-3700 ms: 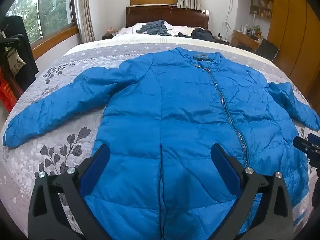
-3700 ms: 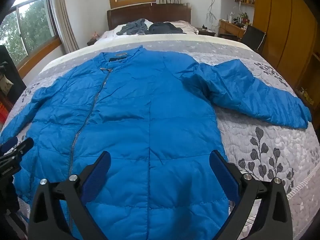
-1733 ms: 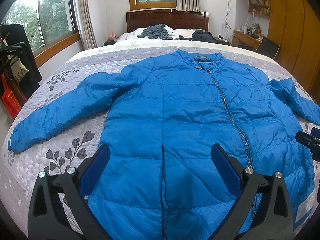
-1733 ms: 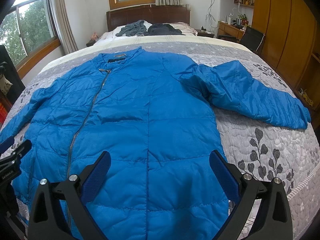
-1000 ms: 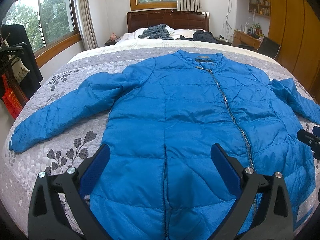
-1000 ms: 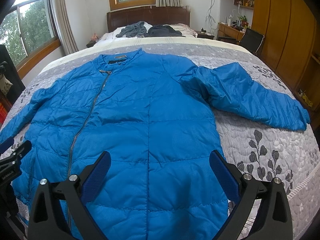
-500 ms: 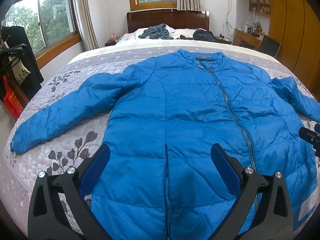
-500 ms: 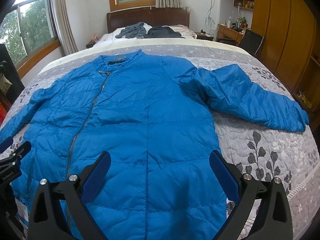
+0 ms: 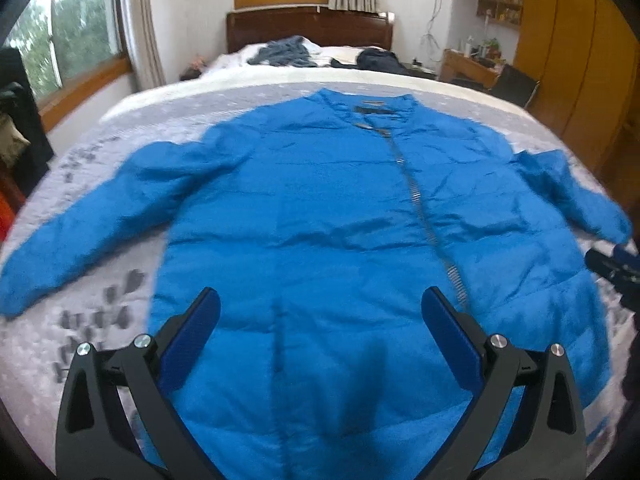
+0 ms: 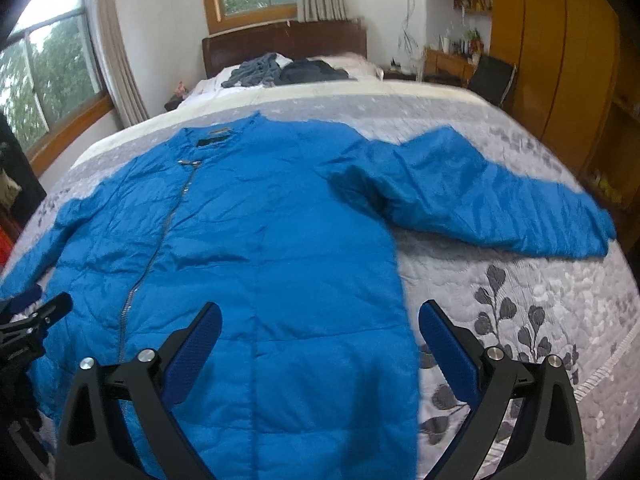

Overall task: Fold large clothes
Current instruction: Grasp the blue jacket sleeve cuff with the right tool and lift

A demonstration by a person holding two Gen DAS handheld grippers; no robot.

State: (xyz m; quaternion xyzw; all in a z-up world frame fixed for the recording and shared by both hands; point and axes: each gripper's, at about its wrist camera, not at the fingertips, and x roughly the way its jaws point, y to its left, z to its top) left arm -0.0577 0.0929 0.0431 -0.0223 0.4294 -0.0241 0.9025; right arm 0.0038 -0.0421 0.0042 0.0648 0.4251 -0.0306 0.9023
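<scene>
**Blue Padded Jacket: Handling and Orientation Before the First Fold**

On the grey floral bedspread (image 10: 520,300), the blue jacket (image 9: 320,220) lies flat, front side up and zipped, with both sleeves spread outward. It occupies the near half of the bed; the folding has not yet begun.

**Gripper state.** The left gripper (image 9: 320,324) hangs above the hem region with its jaws spread wide and nothing between them. The right gripper (image 10: 320,328) is likewise spread and empty, positioned over the jacket's right-hand edge where the fabric meets the bedspread.

**Handling.** The jacket appears quilted and puffy, so it is probably light, soft and compressible. The shell looks smooth and slightly glossy; expect it to slip in a shallow pinch. Take a deep bite of fabric. Suitable hold points are the cuff of the right sleeve (image 10: 592,236), the cuff of the left sleeve (image 9: 16,292), and the hem corners.

**Orientation.** The long axis runs from hem to collar (image 9: 378,109), pointing away from the grippers toward the headboard (image 9: 308,28). The zipper (image 9: 424,208) follows this axis. The sleeves extend crosswise, angled slightly toward the near edge.
</scene>
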